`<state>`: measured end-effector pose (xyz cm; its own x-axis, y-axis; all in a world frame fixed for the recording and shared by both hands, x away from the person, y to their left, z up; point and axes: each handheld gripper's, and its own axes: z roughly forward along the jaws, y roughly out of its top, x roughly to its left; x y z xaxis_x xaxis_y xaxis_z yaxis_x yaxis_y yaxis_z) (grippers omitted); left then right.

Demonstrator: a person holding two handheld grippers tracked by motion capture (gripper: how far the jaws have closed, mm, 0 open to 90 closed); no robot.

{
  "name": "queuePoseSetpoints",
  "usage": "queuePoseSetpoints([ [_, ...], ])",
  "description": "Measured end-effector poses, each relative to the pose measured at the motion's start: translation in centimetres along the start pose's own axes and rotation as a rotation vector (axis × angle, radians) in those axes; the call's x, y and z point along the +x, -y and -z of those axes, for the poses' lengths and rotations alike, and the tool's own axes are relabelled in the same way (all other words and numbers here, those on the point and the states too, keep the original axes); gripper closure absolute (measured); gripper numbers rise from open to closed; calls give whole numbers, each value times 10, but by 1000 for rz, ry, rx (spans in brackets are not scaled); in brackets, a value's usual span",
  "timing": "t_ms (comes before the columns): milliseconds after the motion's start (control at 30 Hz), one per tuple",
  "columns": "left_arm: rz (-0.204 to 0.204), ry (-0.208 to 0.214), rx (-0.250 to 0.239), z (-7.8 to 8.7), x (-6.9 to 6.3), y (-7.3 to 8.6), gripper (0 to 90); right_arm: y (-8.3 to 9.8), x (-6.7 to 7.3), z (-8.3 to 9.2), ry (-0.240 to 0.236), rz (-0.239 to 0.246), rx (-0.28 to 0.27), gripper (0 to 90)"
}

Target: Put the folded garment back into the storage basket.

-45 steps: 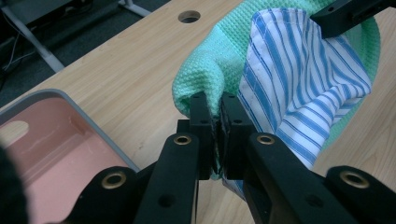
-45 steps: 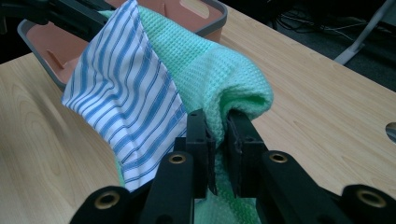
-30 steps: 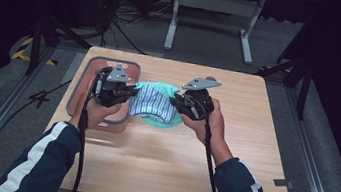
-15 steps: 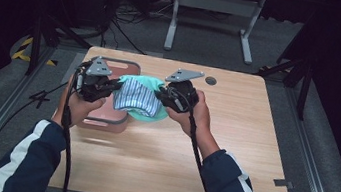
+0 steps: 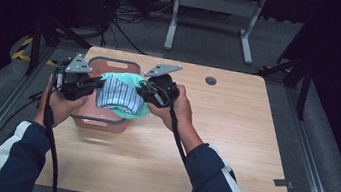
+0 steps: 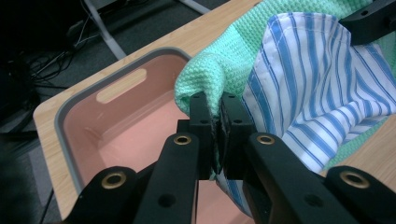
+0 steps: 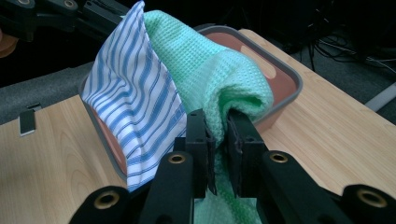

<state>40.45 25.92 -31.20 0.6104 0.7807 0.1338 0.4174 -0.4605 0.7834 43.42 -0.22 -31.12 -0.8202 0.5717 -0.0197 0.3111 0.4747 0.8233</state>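
Cloths: two, bunched together, one green waffle-weave cloth [image 5: 128,112] and one blue-striped white cloth [image 5: 118,93]; both hang above the tub's right half.
Tub: one pink tub [image 5: 104,122] with a grey rim and slot handles, its inside bare pink in my left claw's view.
My left claw [image 6: 218,122]: jaws pressed together on a fold of the green cloth, over the tub's left part.
My right claw [image 7: 219,128]: jaws nipping the green cloth's rolled edge, the striped cloth draped just beside it, at the tub's right rim.
Surface: one pale wood tabletop [image 5: 233,135]; the tub sits at its rear left; one round dark grommet [image 5: 210,80] lies well to the tub's right.
Room: dark, grey carpet, a grey metal stand [image 5: 213,11] and cables behind the tub.
Writing: none I can read.
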Motion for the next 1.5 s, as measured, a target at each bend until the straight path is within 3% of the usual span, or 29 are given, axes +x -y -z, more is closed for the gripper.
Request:
queuePoseSetpoints([
  [633,42,-62,33,22,29,18,855,-24,19,-48,-65,6,14,799],
  [867,56,-79,49,23,37,26,855,-25,29,-68,-84,15,34,799],
  [1200,82,-75,84,1,40,42,856,-14,24,-89,-88,-14,61,799],
  [1300,72,-85,104,-9,39,46,855,-9,23,-98,-76,-3,71,799],
  [1400,97,-87,112,-17,41,50,855,-5,23,-106,-69,-3,75,799],
  [1500,95,-93,127,-22,42,52,855,-2,23,-110,-65,-6,75,797],
])
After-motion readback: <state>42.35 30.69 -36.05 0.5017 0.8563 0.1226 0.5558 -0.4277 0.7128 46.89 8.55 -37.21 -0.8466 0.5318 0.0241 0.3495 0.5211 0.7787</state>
